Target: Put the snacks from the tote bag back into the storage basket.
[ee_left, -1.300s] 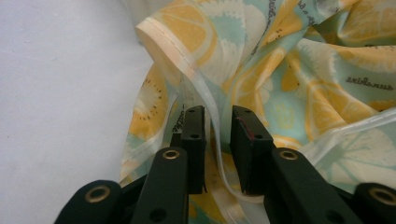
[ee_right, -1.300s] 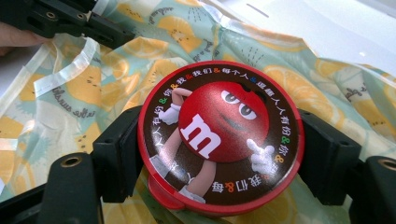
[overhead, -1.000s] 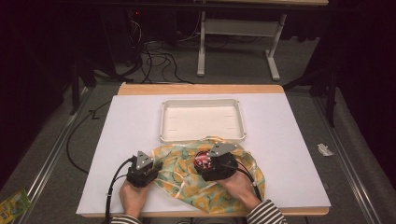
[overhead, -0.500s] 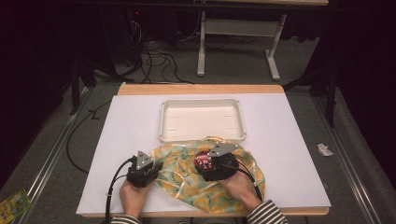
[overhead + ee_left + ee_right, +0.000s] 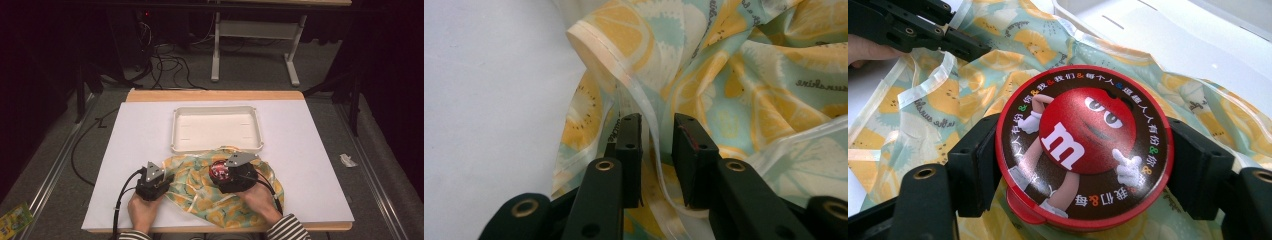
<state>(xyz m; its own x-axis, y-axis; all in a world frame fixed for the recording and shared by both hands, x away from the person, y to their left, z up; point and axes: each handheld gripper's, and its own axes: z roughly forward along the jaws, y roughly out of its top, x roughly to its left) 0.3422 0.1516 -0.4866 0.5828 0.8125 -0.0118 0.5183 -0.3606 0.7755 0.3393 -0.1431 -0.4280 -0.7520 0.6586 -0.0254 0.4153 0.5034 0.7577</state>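
A thin cloth (image 5: 220, 197) printed with lemon slices lies crumpled on the white table (image 5: 310, 165), just in front of an empty white tray (image 5: 216, 128). My right gripper (image 5: 221, 174) hovers over the cloth's middle, shut on a round red candy tin (image 5: 1083, 145) whose lid shows a red cartoon figure; the jaws (image 5: 1085, 155) clamp its two sides. My left gripper (image 5: 169, 178) sits at the cloth's left edge. Its jaws (image 5: 657, 125) stand a little apart, with a pale strap (image 5: 644, 107) of the cloth (image 5: 744, 75) running between them.
The tray touches the cloth's far edge. Bare white table lies left of the cloth (image 5: 484, 100) and to the right. Cables (image 5: 167, 62) and a table frame (image 5: 255, 30) sit on the floor beyond. A scrap of litter (image 5: 347, 160) lies on the floor at right.
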